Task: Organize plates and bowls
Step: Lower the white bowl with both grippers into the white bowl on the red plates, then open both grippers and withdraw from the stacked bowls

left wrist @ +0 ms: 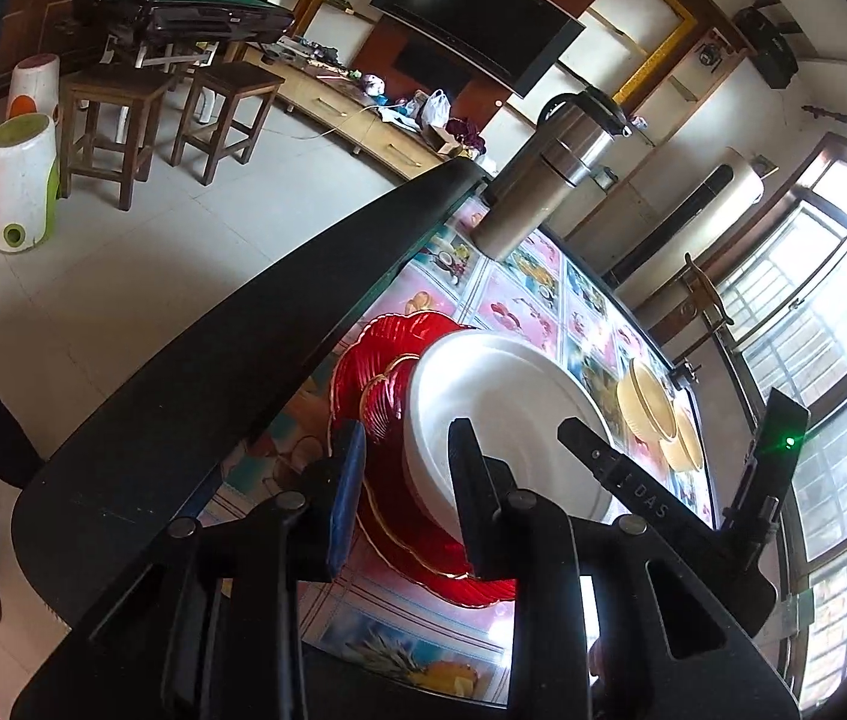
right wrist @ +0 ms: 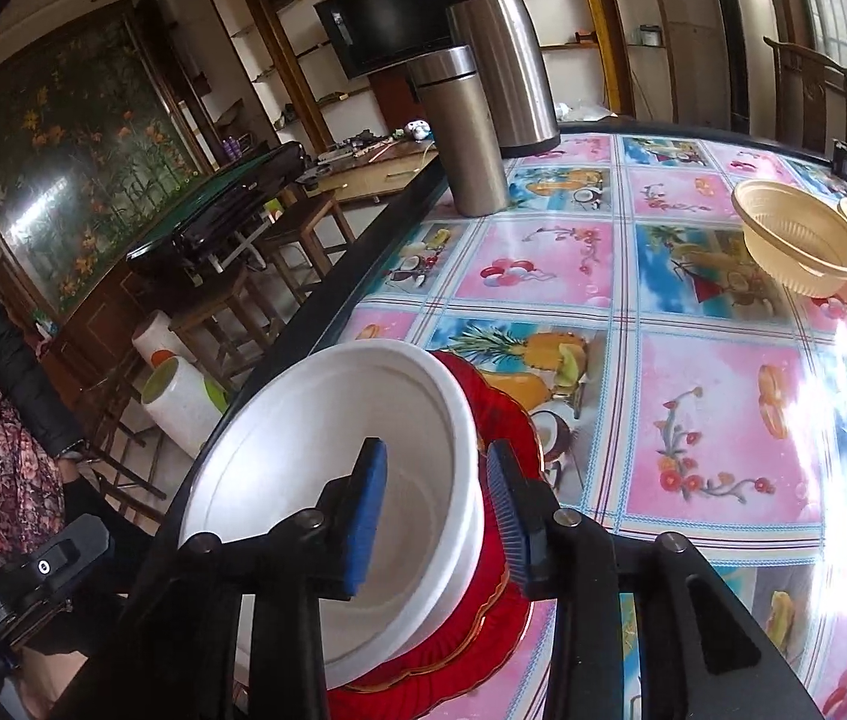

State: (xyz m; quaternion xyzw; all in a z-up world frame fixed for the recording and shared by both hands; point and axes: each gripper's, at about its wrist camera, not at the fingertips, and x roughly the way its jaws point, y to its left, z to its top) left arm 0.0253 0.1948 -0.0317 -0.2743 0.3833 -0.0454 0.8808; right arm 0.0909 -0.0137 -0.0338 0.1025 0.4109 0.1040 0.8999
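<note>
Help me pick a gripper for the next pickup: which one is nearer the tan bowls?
Neither clearly: both grippers sit at the white bowl. The right gripper straddles its rim; the left gripper is also there. The tan bowls lie far across the table.

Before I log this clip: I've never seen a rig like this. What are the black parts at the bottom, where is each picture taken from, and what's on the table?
There is no robot here. A person holds tongs in each hand, each with a fisheye camera looking along its fingers. One picture comes from the left tongs, the other from the right tongs. On the patterned table are a white bowl stack resting on red plates, two beige bowls and two steel flasks. The right tongs straddle the white bowl wall and the left tongs straddle the red plates' rim. Whether either is pinching is unclear.
</note>
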